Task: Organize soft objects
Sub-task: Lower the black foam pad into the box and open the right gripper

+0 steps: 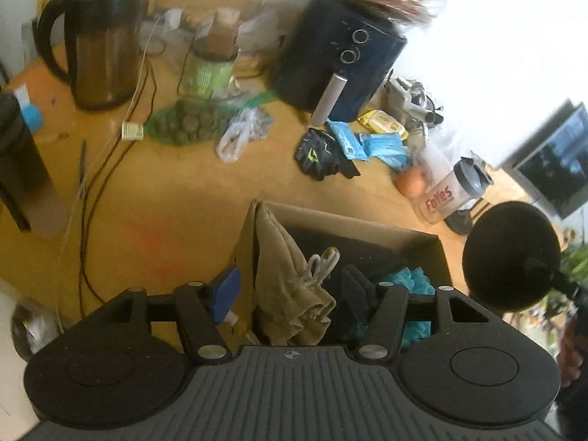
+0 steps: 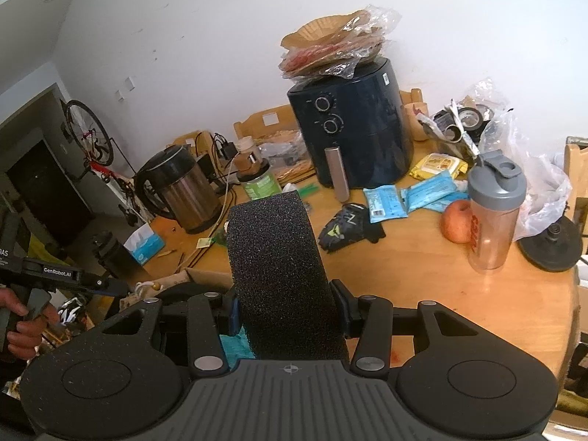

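Observation:
My left gripper (image 1: 290,294) is open, its jaws on either side of a tan drawstring cloth pouch (image 1: 290,283) draped over the left wall of a cardboard box (image 1: 352,220). A teal bath pouf (image 1: 411,286) lies inside the box. My right gripper (image 2: 288,308) is shut on a tall black foam sponge (image 2: 279,264) and holds it above the box, whose corner (image 2: 205,275) shows at lower left. The sponge shows as a round black end (image 1: 511,253) at the right of the left wrist view. Black gloves (image 1: 323,154) (image 2: 345,226) lie on the wooden table.
On the wooden table (image 1: 165,198) stand a kettle (image 1: 99,44) (image 2: 180,191), a black air fryer (image 1: 338,51) (image 2: 356,128), a shaker bottle (image 2: 492,213), an apple (image 2: 457,220), blue wipe packs (image 2: 411,194), a green net bag (image 1: 191,121), cables and plastic bags.

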Motion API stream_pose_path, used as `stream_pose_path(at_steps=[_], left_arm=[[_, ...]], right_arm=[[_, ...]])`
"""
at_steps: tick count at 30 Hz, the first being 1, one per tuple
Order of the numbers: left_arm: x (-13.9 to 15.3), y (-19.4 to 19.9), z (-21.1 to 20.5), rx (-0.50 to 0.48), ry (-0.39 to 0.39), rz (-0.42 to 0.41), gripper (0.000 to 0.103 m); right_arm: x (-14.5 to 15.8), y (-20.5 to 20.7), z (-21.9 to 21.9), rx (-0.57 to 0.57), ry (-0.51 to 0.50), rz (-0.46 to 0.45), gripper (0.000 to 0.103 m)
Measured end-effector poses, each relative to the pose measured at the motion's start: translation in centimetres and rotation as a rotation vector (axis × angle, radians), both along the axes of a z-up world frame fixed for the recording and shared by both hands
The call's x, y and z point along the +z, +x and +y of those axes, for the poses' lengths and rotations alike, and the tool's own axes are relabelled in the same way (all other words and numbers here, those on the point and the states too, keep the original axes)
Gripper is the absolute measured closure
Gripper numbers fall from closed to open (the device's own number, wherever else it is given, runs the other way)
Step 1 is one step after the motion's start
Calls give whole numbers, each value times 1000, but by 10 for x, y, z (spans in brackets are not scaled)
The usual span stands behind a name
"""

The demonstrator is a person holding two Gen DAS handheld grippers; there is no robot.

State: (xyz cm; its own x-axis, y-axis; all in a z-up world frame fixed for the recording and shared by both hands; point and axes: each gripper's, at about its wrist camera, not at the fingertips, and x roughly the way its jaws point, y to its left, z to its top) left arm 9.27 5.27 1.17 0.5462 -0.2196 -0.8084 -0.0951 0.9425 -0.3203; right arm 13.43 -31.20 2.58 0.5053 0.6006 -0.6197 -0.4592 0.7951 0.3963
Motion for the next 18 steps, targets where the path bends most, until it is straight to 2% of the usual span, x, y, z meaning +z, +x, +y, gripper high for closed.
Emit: stream_pose_path(at_steps=[3,5,11,18], left_arm=[[4,-2,-5,-20,48,-26,43],[5,-2,-6,-25,65,-41,36],[12,-7,-6,-19,93,-85,30],[18,-9,4,20,94,-103,29]], right_arm=[[-2,1,7,17,5,12,54],[-2,0,13,36,1,14,54],[2,0,30,97,-8,14,54],[4,-9,56,346,-28,-34,54]])
